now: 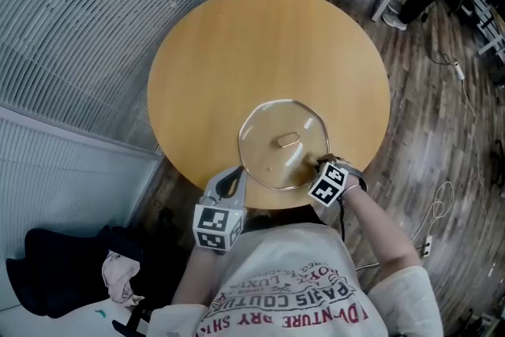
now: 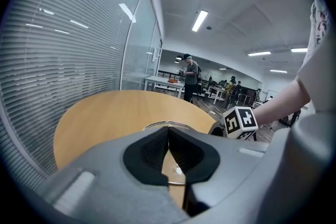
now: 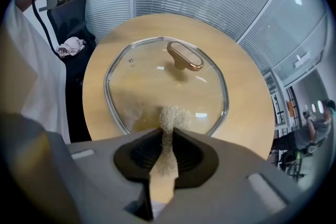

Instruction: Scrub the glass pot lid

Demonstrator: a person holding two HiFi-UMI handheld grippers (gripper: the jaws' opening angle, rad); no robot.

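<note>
- Here's the glass pot lid [image 1: 267, 129], lying flat on the round wooden table [image 1: 260, 43], handle [image 1: 287, 140] up, close to the table edge nearest the person.
- In the right gripper view the lid [image 3: 157, 81] fills the middle of the table [image 3: 252, 97]. Its metal rim runs all the way round, and its bronze-coloured handle [image 3: 185, 56] sits on top.
- The right gripper [image 3: 168, 135] has its jaws clamped tight on a beige scrub pad [image 3: 167, 157], a narrow fuzzy strip standing on edge between the black pads.
- The pad's frayed front end pokes out past the jaw tips and meets the glass just inside the lid's near rim.
- From the head view, the right gripper [image 1: 315, 164] comes in from the person's right, its jaws over the lid's near right part and its marker cube trailing behind.
- The left gripper [image 2: 168, 132] has its jaws drawn together and their tips meet, with nothing gripped between them.
- Through the slit below those tips, a stretch of the lid's rim and glass [image 2: 176, 170] shows.
- From above, the left gripper [image 1: 234, 177] sits right at the lid's near left rim. Whether it presses on the lid, I cannot tell.
- The left gripper view also catches the table [image 2: 100, 118] stretching ahead.
- On the floor by the glass wall, a dark bundle [image 1: 63, 264] lies with a pale cloth [image 1: 118, 280] on it.
</note>
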